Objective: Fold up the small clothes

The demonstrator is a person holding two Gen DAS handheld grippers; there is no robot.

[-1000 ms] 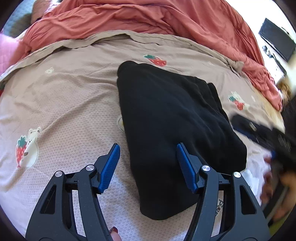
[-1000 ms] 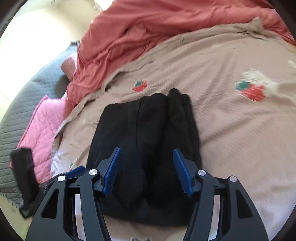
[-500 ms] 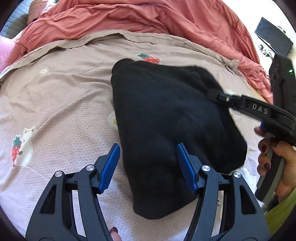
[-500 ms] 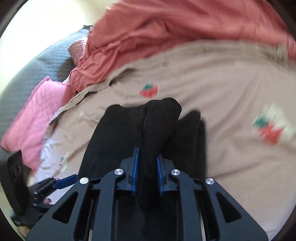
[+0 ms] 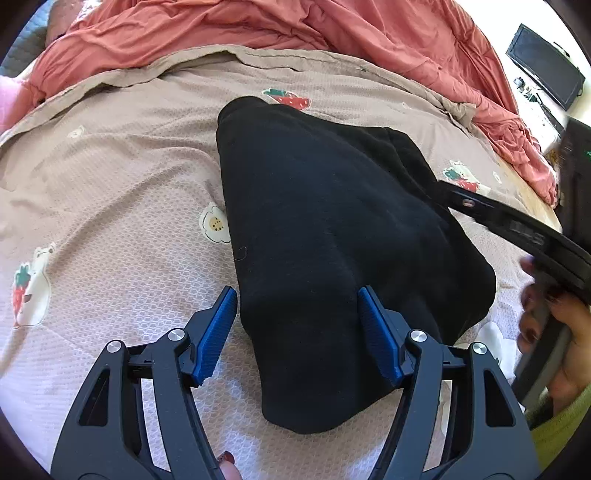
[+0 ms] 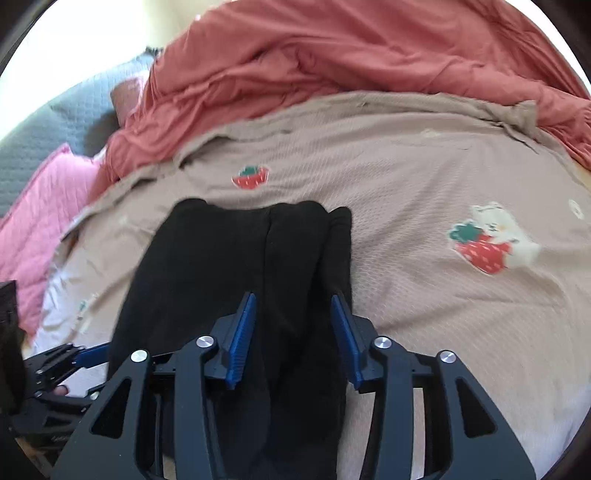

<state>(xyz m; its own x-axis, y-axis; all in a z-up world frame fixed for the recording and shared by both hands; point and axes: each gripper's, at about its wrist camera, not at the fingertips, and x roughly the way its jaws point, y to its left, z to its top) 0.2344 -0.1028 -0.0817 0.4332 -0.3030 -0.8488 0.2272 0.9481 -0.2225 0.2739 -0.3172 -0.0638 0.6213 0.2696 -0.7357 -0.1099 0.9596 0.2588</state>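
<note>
Left wrist view: the left gripper [image 5: 297,332] is hanging with its blue-padded jaws spread wide, and they have just been opening a little further. The near end of the black garment [image 5: 332,229] is lying between them, though neither pad is pressing on the cloth. The garment is lying folded into a long, tapering shape on the beige bedspread [image 5: 110,177], which is printed with strawberries and small bears. Its far end is reaching up to a strawberry print, and a white flower print is peeking out just beside its left edge. At the right side the right gripper [image 5: 461,201] is reaching in over the garment's right edge, carried by the person's hand [image 5: 554,328]. A rumpled coral duvet [image 5: 258,29] is lying across the far side of the bed.

Right wrist view: the right gripper [image 6: 293,332] is sitting low over the black garment [image 6: 221,266] with its jaws parted; they have just been opening after a pinch. A raised lengthwise fold of the garment is running between the pads, without being clamped. The left gripper [image 6: 74,358] is showing at the lower left, at the garment's left edge. A pink quilt [image 6: 40,206] is lying at the left, beside the coral duvet [image 6: 332,55].
</note>
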